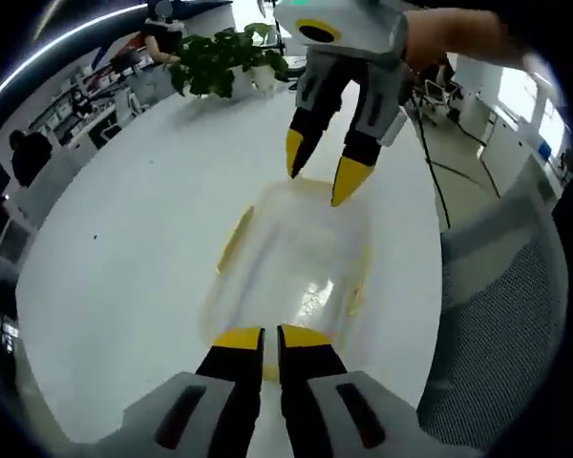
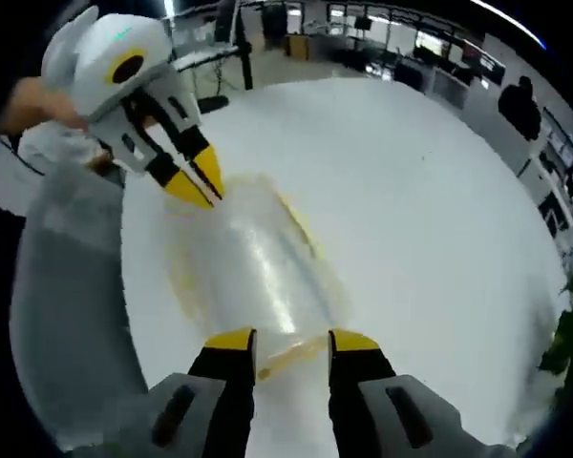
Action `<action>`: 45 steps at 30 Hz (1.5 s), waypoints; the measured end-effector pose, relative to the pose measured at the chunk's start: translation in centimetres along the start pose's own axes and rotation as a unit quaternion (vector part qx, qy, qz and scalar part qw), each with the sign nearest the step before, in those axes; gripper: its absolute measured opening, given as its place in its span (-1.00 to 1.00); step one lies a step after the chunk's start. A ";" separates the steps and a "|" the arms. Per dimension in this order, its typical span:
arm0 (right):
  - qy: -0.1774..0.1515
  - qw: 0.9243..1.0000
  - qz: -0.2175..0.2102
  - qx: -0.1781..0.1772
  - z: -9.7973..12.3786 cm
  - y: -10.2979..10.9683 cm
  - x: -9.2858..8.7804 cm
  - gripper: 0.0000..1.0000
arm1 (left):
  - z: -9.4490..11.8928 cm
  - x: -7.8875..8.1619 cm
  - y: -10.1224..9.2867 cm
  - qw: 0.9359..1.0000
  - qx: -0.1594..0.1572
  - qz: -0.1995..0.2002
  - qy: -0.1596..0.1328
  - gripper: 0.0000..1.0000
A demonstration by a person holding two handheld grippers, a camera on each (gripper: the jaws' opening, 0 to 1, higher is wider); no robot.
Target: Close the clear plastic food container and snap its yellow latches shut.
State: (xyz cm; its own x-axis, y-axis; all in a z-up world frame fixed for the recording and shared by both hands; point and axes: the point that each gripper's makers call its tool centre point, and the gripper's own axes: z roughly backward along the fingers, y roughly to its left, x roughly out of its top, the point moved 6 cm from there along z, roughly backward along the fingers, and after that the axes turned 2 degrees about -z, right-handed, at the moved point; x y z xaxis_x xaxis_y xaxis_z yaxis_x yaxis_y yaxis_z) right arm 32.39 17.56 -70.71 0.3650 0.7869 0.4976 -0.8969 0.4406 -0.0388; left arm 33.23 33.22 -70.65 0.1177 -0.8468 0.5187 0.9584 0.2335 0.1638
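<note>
On the white desk [image 1: 124, 258], one clear container [image 1: 291, 272] is flanked by left tongs [image 1: 269, 336] nearly together and right tongs [image 2: 291, 341] apart, potted plants [image 1: 224, 59] being seen at the far edge in the left gripper view.

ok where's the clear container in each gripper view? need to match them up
Left gripper view: clear container at centre, between the left gripper at the bottom and the right gripper above it.
Right gripper view: the container at centre-left, running from the right gripper at the bottom up to the left gripper.
Shared landmark: the potted plant, top in the left view, at the right edge in the right view.
</note>
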 end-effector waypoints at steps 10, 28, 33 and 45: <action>-0.059 0.996 0.024 0.057 -0.5 -0.3 2.9 -0.68 | -0.7 1.7 -1.0 0.995 -0.074 -0.046 -0.045 -0.48; -0.089 0.993 0.011 0.079 -2.4 -0.1 4.2 -0.66 | -2.1 2.7 -0.7 0.994 -0.093 -0.017 -0.060 -0.49; -0.087 0.993 0.019 0.072 -2.6 -0.5 4.4 -0.66 | -2.1 2.9 -0.8 0.993 -0.096 -0.028 -0.060 -0.49; -0.072 0.996 0.000 0.048 -2.7 -2.1 4.6 -0.66 | -2.0 2.9 -1.2 0.993 -0.099 -0.027 -0.061 -0.41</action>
State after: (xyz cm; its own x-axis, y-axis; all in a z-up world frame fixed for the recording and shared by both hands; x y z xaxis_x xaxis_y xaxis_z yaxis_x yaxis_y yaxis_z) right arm 36.61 21.40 -70.69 0.3318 0.7136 0.6169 -0.9192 0.3917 0.0413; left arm 32.96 29.53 -71.04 0.0430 -0.7885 0.6136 0.9962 0.0801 0.0331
